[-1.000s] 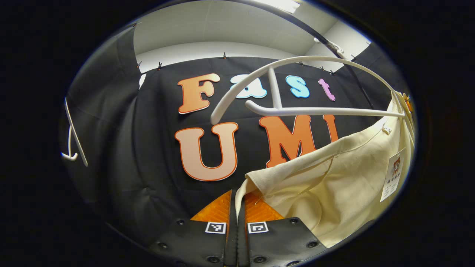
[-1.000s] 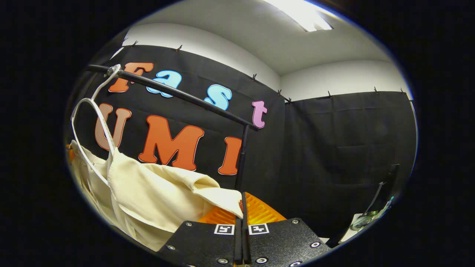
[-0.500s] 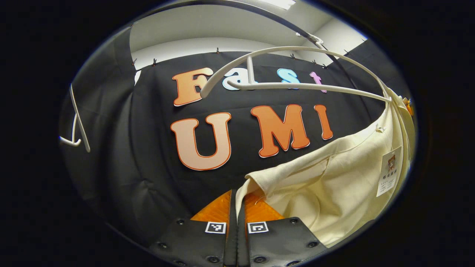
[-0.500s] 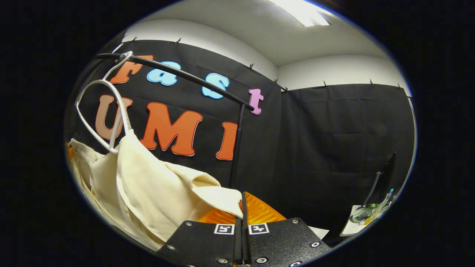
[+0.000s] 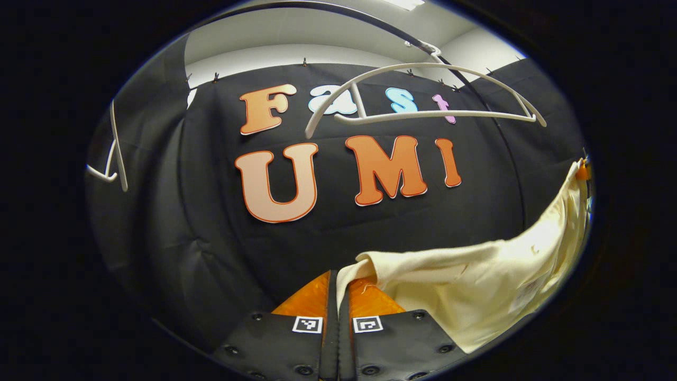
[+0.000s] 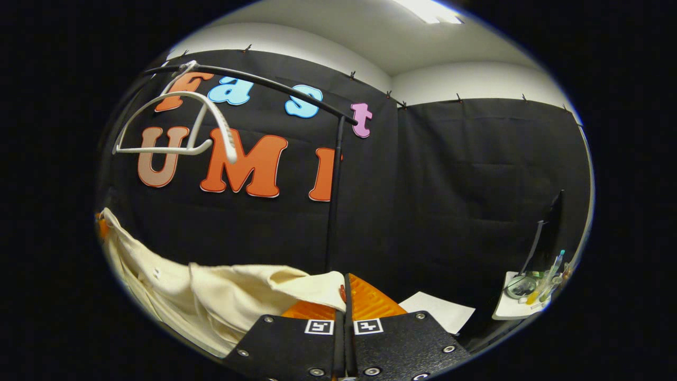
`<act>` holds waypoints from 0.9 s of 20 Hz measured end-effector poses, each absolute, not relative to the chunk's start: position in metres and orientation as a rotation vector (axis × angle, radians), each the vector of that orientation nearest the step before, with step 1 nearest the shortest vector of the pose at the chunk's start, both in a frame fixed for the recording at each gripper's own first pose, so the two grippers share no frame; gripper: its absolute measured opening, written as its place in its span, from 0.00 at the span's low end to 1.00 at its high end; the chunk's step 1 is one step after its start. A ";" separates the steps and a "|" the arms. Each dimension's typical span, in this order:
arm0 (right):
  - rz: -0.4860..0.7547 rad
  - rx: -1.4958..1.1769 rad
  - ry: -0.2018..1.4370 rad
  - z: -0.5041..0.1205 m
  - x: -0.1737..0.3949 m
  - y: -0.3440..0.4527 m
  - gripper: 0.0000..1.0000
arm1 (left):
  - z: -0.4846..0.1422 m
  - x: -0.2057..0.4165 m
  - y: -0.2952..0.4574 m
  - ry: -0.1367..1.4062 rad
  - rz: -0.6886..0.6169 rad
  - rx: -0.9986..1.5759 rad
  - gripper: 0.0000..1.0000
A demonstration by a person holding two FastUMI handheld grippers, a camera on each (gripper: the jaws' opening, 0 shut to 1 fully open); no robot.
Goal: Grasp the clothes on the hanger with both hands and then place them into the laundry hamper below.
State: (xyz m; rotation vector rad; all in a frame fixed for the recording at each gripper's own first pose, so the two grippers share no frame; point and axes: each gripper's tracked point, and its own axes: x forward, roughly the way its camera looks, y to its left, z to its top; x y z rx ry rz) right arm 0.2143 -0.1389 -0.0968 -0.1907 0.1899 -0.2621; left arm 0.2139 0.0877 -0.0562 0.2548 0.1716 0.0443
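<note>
The cream shirt (image 5: 492,280) looks light and limp — left gripper (image 5: 337,288) and right gripper (image 6: 345,291) each pinch an edge, jaws closed on cloth.

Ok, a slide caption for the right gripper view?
Right tongs shut on cream garment, pulled clear of the bare white hanger.

No legible writing was found: the cream garment (image 5: 492,286) carried a blurred tag, and each claw bore small square black-and-white markers (image 6: 343,327).
</note>
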 end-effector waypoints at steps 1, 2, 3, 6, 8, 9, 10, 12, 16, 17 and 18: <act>-0.255 -0.191 0.194 -0.102 0.208 -0.132 0.00 | -0.058 0.208 0.087 0.179 0.043 0.251 0.07; -0.248 -0.200 0.199 -0.108 0.204 -0.126 0.00 | -0.060 0.204 0.085 0.182 0.042 0.252 0.07; -0.239 -0.211 0.206 -0.112 0.198 -0.118 0.00 | -0.062 0.198 0.083 0.188 0.035 0.258 0.07; -0.185 -0.201 0.219 -0.119 0.177 -0.084 0.00 | -0.064 0.189 0.079 0.213 0.005 0.273 0.07; -0.144 -0.196 0.236 -0.122 0.172 -0.062 0.00 | -0.066 0.183 0.075 0.230 -0.019 0.280 0.07; -0.124 -0.189 0.239 -0.123 0.170 -0.051 0.00 | -0.069 0.177 0.071 0.242 -0.033 0.278 0.07; -0.101 -0.179 0.245 -0.124 0.164 -0.038 0.00 | -0.072 0.171 0.065 0.254 -0.050 0.270 0.07; -0.061 -0.164 0.261 -0.129 0.153 -0.014 0.00 | -0.079 0.164 0.055 0.289 -0.082 0.248 0.07; 0.018 -0.140 0.312 -0.157 0.132 0.030 0.00 | -0.098 0.146 0.029 0.376 -0.139 0.143 0.07; 0.033 -0.124 0.326 -0.165 0.124 0.039 0.00 | -0.102 0.141 0.022 0.398 -0.150 0.099 0.07; 0.041 -0.118 0.351 -0.176 0.116 0.047 0.00 | -0.108 0.133 0.011 0.419 -0.167 0.058 0.07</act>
